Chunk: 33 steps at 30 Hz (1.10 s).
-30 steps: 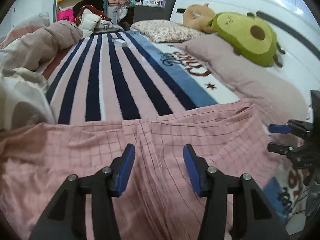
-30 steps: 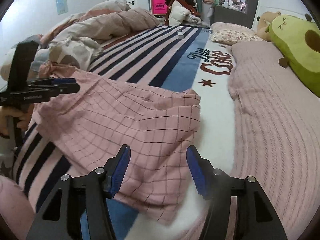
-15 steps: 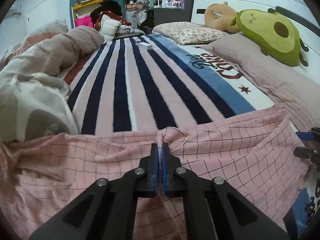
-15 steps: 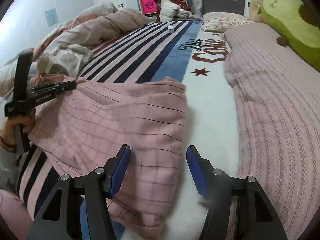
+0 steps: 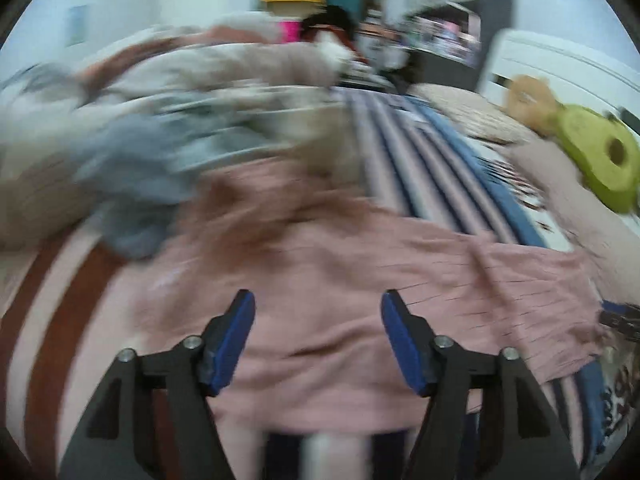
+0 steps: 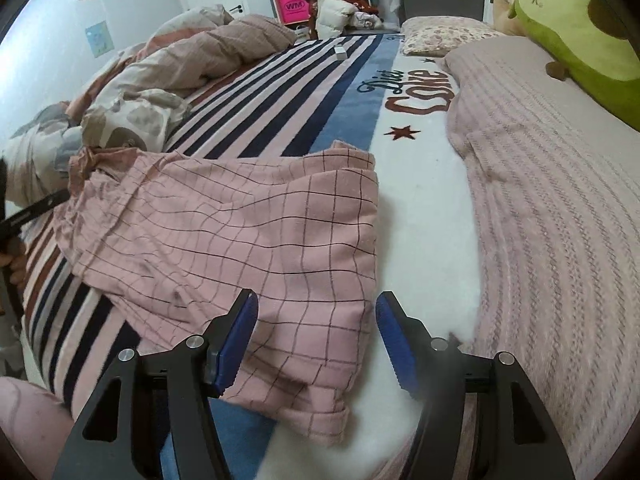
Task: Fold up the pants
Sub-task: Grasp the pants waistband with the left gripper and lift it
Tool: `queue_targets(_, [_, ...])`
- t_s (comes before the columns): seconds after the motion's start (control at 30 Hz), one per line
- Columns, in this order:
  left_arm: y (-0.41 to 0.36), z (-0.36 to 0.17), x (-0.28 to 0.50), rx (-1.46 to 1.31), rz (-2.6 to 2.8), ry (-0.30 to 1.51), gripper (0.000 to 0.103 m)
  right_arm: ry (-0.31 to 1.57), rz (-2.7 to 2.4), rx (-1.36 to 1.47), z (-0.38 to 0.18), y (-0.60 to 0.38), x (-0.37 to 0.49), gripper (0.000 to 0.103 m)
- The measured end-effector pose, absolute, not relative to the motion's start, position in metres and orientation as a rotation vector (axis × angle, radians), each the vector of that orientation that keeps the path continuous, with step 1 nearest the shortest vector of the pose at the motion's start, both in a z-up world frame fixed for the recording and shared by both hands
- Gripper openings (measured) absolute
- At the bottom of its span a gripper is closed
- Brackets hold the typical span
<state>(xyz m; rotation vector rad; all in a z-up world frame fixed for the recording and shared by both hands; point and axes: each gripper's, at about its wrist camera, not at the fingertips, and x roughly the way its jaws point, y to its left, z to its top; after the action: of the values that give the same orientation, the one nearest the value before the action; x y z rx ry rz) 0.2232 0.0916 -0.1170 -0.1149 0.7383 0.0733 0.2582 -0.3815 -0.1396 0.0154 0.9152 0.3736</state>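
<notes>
The pink checked pants (image 6: pixel 240 236) lie folded over on the striped blanket (image 6: pixel 280 92), hem end near my right gripper. My right gripper (image 6: pixel 316 340) is open and empty just above the pants' near right edge. In the blurred left wrist view the pants (image 5: pixel 360 280) spread across the bed under my left gripper (image 5: pixel 318 340), which is open and empty. The left gripper's tip shows at the right wrist view's left edge (image 6: pixel 36 208). The right gripper's tip shows at the left wrist view's right edge (image 5: pixel 622 320).
A crumpled duvet (image 6: pixel 160 76) lies along the bed's left side. A pink knit blanket (image 6: pixel 552 200) and a green avocado plush (image 6: pixel 580 20) lie on the right. A floral pillow (image 6: pixel 444 32) and a small white box (image 6: pixel 341 53) lie far back.
My left gripper was shut on the pants' waistband half a second ago; it has let go, opened and swung left fast. The pants now lie folded and flat. The right gripper stayed open.
</notes>
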Motion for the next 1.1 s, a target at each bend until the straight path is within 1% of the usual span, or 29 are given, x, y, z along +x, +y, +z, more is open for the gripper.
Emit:
queue_targets(0.1, [0.132,-0.128,0.204,-0.197,0.151,0.747,0.067,0.911,0.372,0.032,-0.134,-0.377,0.252,0.058])
queue_targets(0.27, [0.169,-0.154,0.197,-0.294,0.196,0.762,0.069,0.92,0.356,0.051,-0.13,-0.371,0.244,0.058])
queue_targets(0.37, [0.179,-0.17,0.204,-0.402,0.113,0.755,0.069,0.937,0.343,0.065,-0.13,-0.368,0.241,0.058])
queue_targets(0.53, [0.192,-0.188,0.225,-0.498,0.062,0.733,0.069,0.95,0.321,0.063,-0.126,-0.359,0.238,0.058])
queue_targets(0.57, [0.193,-0.19,0.229,-0.516,0.055,0.733,0.067,0.951,0.319,0.061,-0.126,-0.356,0.238,0.058])
queue_targets(0.6, [0.194,-0.191,0.232,-0.527,0.047,0.731,0.056,0.952,0.318,0.06,-0.125,-0.354,0.237,0.058])
queue_targets(0.63, [0.194,-0.193,0.234,-0.537,0.033,0.73,0.032,0.952,0.317,0.061,-0.125,-0.352,0.237,0.058])
queue_targets(0.67, [0.195,-0.193,0.236,-0.546,0.013,0.729,0.018,0.954,0.317,0.062,-0.126,-0.351,0.238,0.058])
queue_targets(0.7, [0.195,-0.193,0.235,-0.563,-0.009,0.718,0.012,0.956,0.316,0.063,-0.127,-0.349,0.238,0.058])
queue_targets(0.8, [0.195,-0.179,0.227,-0.555,0.015,0.652,0.008,0.961,0.311,0.055,-0.131,-0.345,0.241,0.058])
queue_targets(0.9, [0.204,-0.163,0.211,-0.546,0.035,0.605,0.008,0.968,0.273,0.045,-0.136,-0.35,0.245,0.058])
queue_targets(0.93, [0.207,-0.16,0.206,-0.557,0.026,0.601,0.008,0.966,0.269,0.049,-0.136,-0.351,0.245,0.06])
queue_targets(0.97, [0.207,-0.158,0.205,-0.555,0.019,0.605,0.008,0.965,0.266,0.055,-0.138,-0.353,0.246,0.069])
queue_targets(1.03, [0.206,-0.156,0.203,-0.531,0.021,0.613,0.008,0.961,0.216,0.049,-0.142,-0.358,0.247,0.078])
queue_targets(1.1, [0.206,-0.156,0.2,-0.535,0.015,0.617,0.008,0.971,0.192,0.055,-0.148,-0.362,0.25,0.079])
